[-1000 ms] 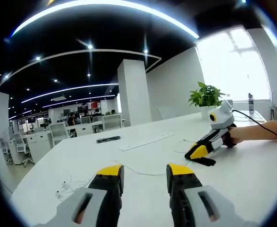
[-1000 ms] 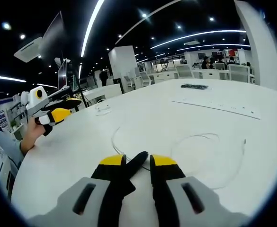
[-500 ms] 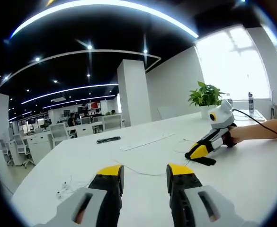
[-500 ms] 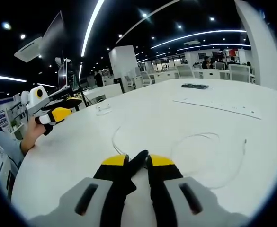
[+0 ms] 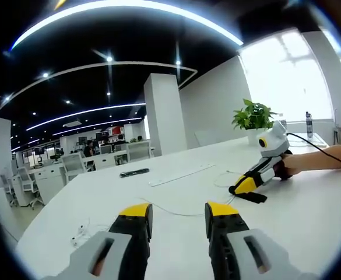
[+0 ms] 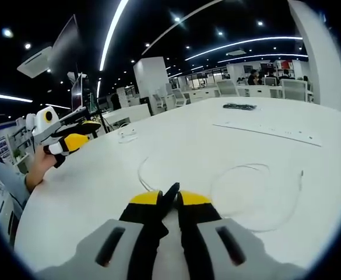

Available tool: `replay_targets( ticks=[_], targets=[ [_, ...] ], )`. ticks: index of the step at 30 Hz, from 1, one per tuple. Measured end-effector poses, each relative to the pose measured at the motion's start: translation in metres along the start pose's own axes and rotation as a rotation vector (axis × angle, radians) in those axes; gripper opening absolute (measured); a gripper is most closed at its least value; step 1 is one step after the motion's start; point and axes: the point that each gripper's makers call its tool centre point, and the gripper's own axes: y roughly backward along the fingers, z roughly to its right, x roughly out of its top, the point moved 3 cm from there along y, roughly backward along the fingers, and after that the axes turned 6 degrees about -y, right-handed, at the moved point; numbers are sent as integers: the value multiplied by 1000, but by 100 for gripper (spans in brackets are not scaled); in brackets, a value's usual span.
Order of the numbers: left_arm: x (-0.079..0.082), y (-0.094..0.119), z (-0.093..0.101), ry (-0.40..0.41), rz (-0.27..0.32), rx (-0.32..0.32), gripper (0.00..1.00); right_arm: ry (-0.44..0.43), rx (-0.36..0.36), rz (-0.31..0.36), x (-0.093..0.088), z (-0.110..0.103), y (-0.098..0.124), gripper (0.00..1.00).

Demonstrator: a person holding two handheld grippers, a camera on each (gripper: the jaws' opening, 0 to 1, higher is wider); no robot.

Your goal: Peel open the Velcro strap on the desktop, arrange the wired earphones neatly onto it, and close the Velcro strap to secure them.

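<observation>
my left gripper view is looking low across the white table (image 5: 176, 192) toward the pillar (image 5: 163, 111); my right gripper view is facing the same pillar (image 6: 151, 76) from nearer the tabletop, both sharing the white cable (image 6: 240, 175).

White table (image 5: 310, 216) bears a flat white strip (image 5: 179, 174); a dark object (image 5: 133, 172) lies beyond it — potted plant (image 5: 253, 119) at the far edge.
</observation>
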Motion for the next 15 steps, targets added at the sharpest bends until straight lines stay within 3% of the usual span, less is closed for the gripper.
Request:
replay_targets(
  ticks=[15],
  targets=[
    [-1, -1, 1, -2, -3, -5, 40, -11, -4, 4, 1, 2, -1, 8]
  ],
)
